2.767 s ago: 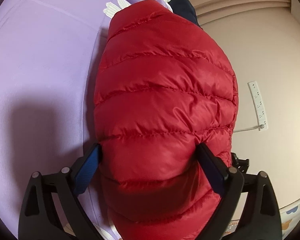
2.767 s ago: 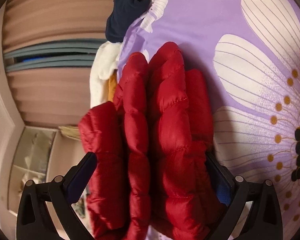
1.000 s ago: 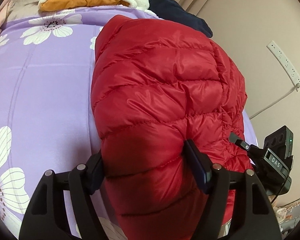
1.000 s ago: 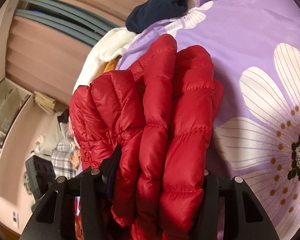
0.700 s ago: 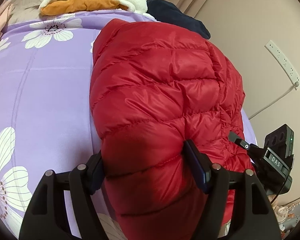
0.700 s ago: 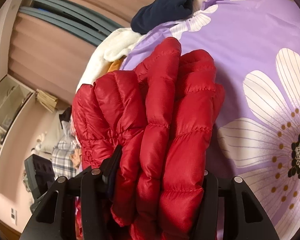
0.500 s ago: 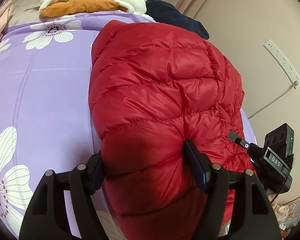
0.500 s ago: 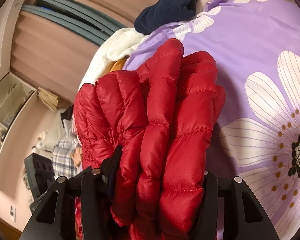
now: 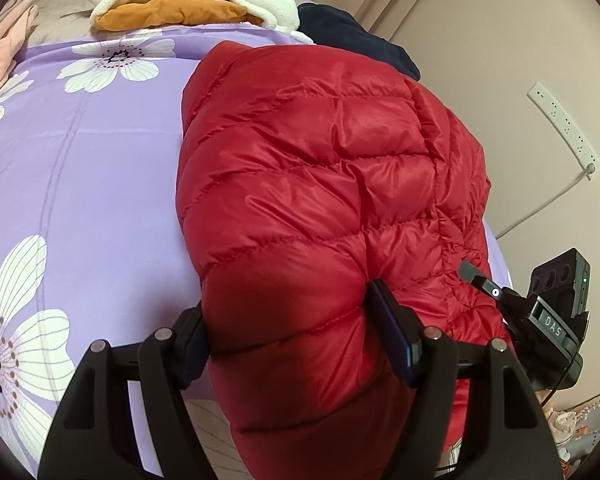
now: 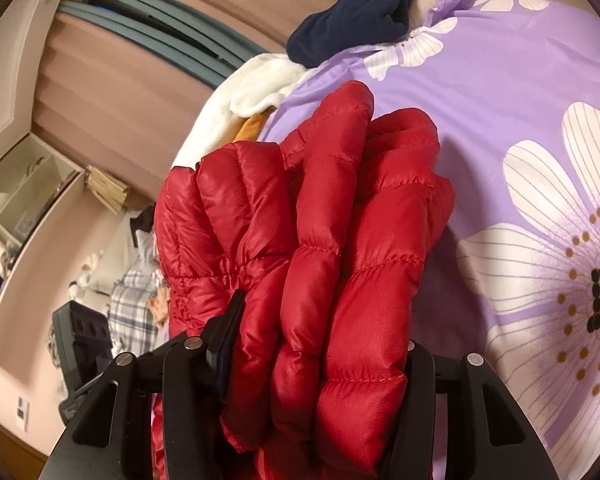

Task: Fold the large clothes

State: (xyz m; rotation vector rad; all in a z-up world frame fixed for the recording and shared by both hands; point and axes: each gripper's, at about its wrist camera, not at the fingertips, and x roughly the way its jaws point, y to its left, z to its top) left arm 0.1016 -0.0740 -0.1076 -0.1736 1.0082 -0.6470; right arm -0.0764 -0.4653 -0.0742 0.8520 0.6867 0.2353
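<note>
Left wrist view: left gripper [image 9: 296, 328] clamps the folded red puffer jacket [image 9: 320, 184] lying on the purple flowered bed cover [image 9: 100, 184], while right gripper [image 10: 320, 344] pinches its bunched layers at the bed's edge.

left wrist view sits close over jacket [image 9: 324, 184], angled down across bedspread [image 9: 100, 184] toward wall. right wrist view, rolled sideways, hugs jacket [image 10: 320, 248] too. both share jacket, bedspread [image 10: 520, 92], white and navy clothes at far end.
</note>
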